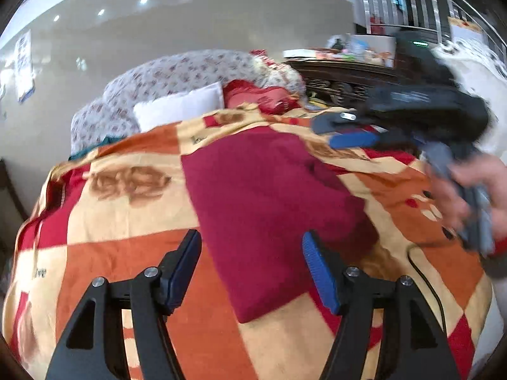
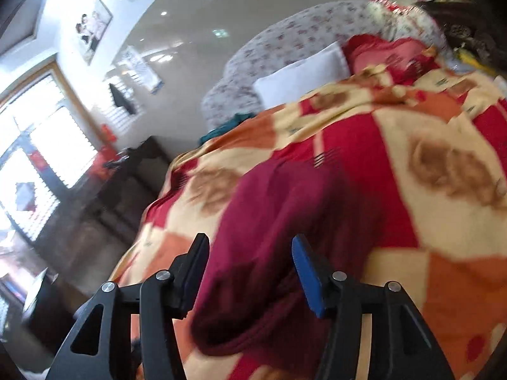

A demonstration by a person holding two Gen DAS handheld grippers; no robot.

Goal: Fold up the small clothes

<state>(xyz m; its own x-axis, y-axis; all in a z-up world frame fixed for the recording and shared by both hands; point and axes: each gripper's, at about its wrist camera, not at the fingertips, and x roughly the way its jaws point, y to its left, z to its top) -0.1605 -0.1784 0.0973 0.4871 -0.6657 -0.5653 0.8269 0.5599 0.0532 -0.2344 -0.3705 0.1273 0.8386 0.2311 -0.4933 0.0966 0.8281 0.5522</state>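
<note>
Both hand-held grippers (image 1: 252, 250) (image 2: 250, 253) wide, empty, above flat, folded maroon garment (image 1: 263, 196).

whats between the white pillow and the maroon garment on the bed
Only the checkered blanket. In the left wrist view, bare orange and cream squares run from the white pillow to the maroon garment.

My right gripper (image 2: 250, 272) hangs with its jaws spread wide, nothing between them. Ahead, from centre toward 6 o'clock, the dark red garment (image 2: 285, 237) lies rumpled on the checked blanket (image 2: 443, 253). A white pillow (image 2: 304, 77) sits at 1 o'clock.
</note>
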